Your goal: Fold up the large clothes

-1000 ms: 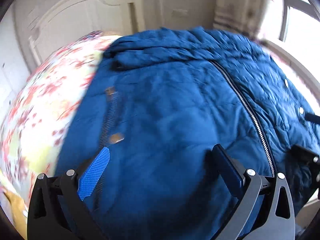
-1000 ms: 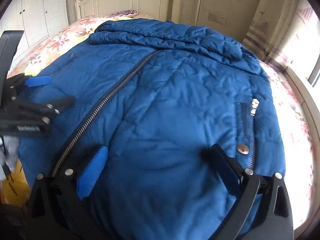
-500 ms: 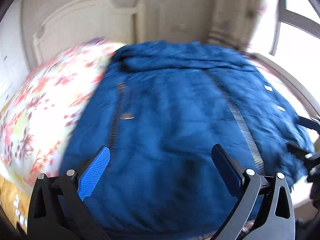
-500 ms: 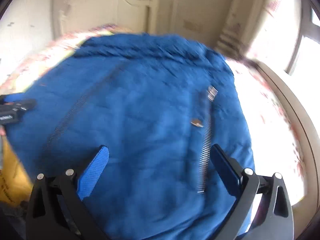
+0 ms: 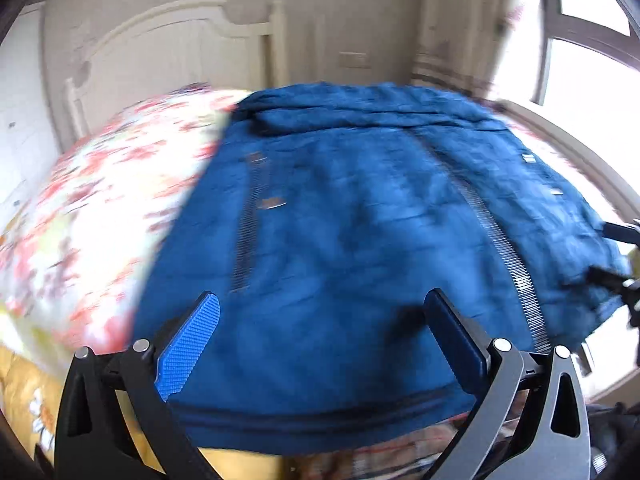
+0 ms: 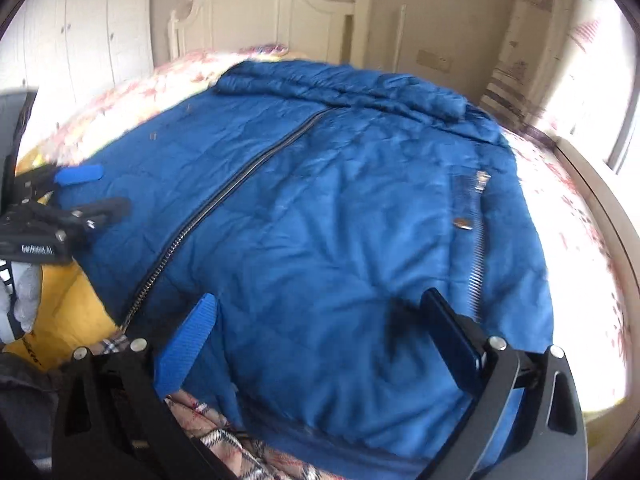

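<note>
A large blue padded jacket (image 5: 360, 216) lies spread flat on the bed, front up, zipped along the middle, collar toward the headboard. It also fills the right wrist view (image 6: 320, 208). My left gripper (image 5: 320, 312) is open and empty, hovering over the jacket's hem on its left half. My right gripper (image 6: 316, 312) is open and empty over the hem on the right half. The left gripper also shows in the right wrist view (image 6: 88, 196) at the jacket's left edge. The right gripper's fingers (image 5: 616, 256) show at the far right of the left wrist view.
The bed has a floral sheet (image 5: 108, 200) and a white headboard (image 6: 272, 20). A yellow blanket (image 6: 68, 312) and plaid cloth (image 6: 224, 444) lie at the near edge. A window (image 5: 580, 60) is at the right, cupboards (image 6: 80, 40) at the left.
Both grippers have pulled back toward the jacket's hem and risen; more of the near bed edge, yellow blanket and plaid cloth shows now. Both stayed open. The jacket has not moved.
</note>
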The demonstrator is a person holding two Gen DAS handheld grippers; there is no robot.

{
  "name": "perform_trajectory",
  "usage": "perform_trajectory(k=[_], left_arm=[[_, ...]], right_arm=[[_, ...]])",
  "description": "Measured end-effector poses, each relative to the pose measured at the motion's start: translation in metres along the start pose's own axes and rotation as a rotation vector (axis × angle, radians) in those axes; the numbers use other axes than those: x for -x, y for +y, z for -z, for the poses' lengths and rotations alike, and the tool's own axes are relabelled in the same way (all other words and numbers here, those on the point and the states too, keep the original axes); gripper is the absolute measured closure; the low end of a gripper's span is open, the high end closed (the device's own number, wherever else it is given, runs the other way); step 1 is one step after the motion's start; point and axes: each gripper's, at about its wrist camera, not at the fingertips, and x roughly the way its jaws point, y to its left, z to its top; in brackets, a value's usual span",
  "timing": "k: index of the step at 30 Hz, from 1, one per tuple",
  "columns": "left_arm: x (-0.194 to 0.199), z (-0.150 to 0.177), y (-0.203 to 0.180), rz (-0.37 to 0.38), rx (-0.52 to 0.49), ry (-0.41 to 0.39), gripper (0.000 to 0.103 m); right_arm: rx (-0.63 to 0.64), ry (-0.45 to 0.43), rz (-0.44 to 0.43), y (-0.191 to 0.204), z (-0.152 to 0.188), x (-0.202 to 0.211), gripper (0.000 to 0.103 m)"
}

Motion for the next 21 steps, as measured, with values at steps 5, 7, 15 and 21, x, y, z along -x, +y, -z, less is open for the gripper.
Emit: perform_trajectory(k=[5,7,15,21], left_arm=[[-0.006,0.013,0.015,-0.018,-0.006,0.01,0.004],[-0.007,0.011,0.013,-0.034,-0.003,0.019,0.004],[-0.009,0.011,0.015,-0.025,-0.002,0.019,0.004],[-0.01,0.01,0.014,-0.023,-0.005,0.021,0.004]], right_arm=[[-0.096,0.023,0.036,-0.041,0.031,-0.005,0.002],[-0.092,-0.008,0.022,-0.044,0.037,-0.002,0.003],[-0.1,-0.019,0.159,-0.046,0.023,0.009,0.003],[-0.165,0.003,0.124,-0.063,0.032,-0.002,0.003]])
